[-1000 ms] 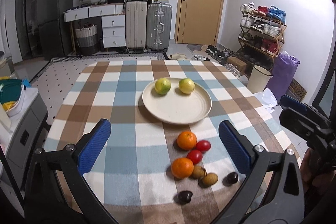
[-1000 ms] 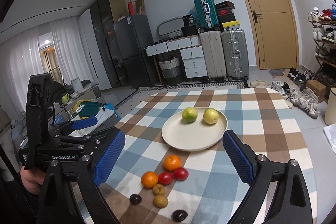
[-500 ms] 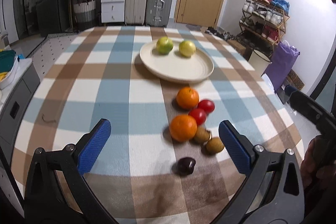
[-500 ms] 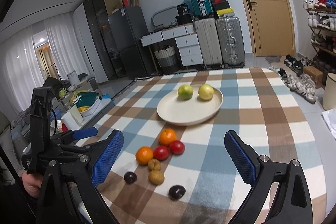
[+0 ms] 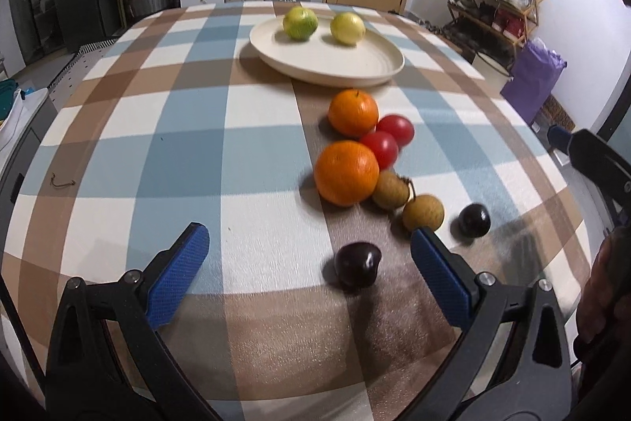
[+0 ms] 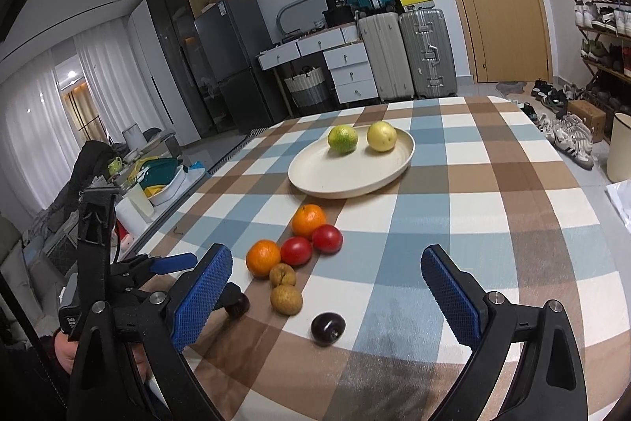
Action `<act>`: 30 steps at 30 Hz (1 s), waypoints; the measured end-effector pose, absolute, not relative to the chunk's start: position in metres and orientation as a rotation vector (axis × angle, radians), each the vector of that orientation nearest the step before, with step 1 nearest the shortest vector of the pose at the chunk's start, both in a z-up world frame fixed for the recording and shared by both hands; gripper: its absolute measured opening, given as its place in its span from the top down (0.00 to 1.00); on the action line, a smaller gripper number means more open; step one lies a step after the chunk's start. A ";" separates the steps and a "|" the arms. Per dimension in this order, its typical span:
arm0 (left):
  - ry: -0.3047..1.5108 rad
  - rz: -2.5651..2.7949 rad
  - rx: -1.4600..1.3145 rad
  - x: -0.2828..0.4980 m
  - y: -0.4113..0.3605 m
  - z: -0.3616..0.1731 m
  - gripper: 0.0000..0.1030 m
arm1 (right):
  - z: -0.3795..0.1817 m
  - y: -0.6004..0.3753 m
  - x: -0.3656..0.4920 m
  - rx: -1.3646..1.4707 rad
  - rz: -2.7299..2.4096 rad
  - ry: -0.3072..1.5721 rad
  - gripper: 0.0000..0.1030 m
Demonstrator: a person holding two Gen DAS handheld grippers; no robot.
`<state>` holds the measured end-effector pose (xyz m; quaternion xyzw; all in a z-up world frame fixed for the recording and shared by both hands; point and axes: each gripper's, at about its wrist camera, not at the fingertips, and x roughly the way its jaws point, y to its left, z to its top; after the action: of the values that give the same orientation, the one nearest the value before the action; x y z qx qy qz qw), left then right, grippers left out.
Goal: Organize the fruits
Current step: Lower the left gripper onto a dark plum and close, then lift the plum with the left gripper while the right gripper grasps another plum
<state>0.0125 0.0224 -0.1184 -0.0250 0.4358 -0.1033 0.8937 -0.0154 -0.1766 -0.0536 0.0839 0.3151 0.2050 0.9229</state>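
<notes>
A cream plate (image 5: 370, 66) (image 6: 315, 176) holds a green citrus (image 5: 300, 22) (image 6: 342, 139) and a yellow one (image 5: 347, 29) (image 6: 381, 136). In front of it on the checked cloth lie two oranges (image 5: 346, 172) (image 6: 263, 257), two red tomatoes (image 5: 380, 147) (image 6: 296, 250), two brown longans (image 5: 423, 212) (image 6: 286, 299) and two dark plums (image 5: 358, 264) (image 6: 328, 328). My left gripper (image 5: 309, 257) is open, low over the cloth, with one dark plum between its fingers' line. My right gripper (image 6: 325, 277) is open above the fruit cluster, holding nothing.
The round table (image 6: 493, 208) has a checked cloth with free room left and right of the fruit. Beyond it stand suitcases (image 6: 406, 50), drawers, a fridge, a door and a shoe rack (image 5: 497, 6). A hand (image 5: 603, 287) holds the other gripper at the right.
Both grippers have come down and forward toward the fruit cluster. The left one now hangs close over the near dark plum. No fruit has moved.
</notes>
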 end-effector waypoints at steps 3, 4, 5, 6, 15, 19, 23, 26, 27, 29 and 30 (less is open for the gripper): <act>0.922 -0.222 -0.053 0.013 0.022 -0.122 0.13 | -0.057 -0.177 -0.016 0.174 0.419 0.658 0.04; 0.927 -0.229 -0.056 0.014 0.021 -0.123 0.16 | -0.058 -0.177 -0.017 0.174 0.418 0.661 0.04; 0.931 -0.235 -0.058 0.014 0.021 -0.124 0.21 | -0.059 -0.177 -0.017 0.173 0.418 0.664 0.04; 0.938 -0.246 -0.063 0.014 0.021 -0.125 0.26 | -0.060 -0.177 -0.017 0.174 0.417 0.669 0.04; 0.936 -0.373 -0.057 0.008 0.010 -0.123 0.79 | -0.070 -0.177 -0.019 0.159 0.398 0.714 0.04; 0.923 -0.376 -0.078 0.004 0.011 -0.120 0.79 | -0.079 -0.174 -0.020 0.137 0.394 0.748 0.04; 0.906 -0.369 -0.090 0.000 0.017 -0.115 0.79 | -0.087 -0.174 -0.018 0.130 0.385 0.782 0.04; 0.900 -0.370 -0.103 -0.003 0.023 -0.111 0.79 | -0.091 -0.174 -0.016 0.133 0.382 0.802 0.04; 0.900 -0.369 -0.108 -0.003 0.025 -0.110 0.79 | -0.092 -0.174 -0.016 0.133 0.383 0.806 0.04; 0.897 -0.360 -0.114 -0.005 0.028 -0.109 0.79 | -0.094 -0.172 -0.015 0.129 0.385 0.811 0.05; 0.897 -0.357 -0.117 -0.006 0.030 -0.108 0.79 | -0.094 -0.171 -0.015 0.125 0.387 0.815 0.05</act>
<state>-0.0058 0.0300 -0.1080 -0.0563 0.4311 -0.1715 0.8841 -0.0152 -0.1713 -0.0944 0.0606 0.3934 0.1869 0.8981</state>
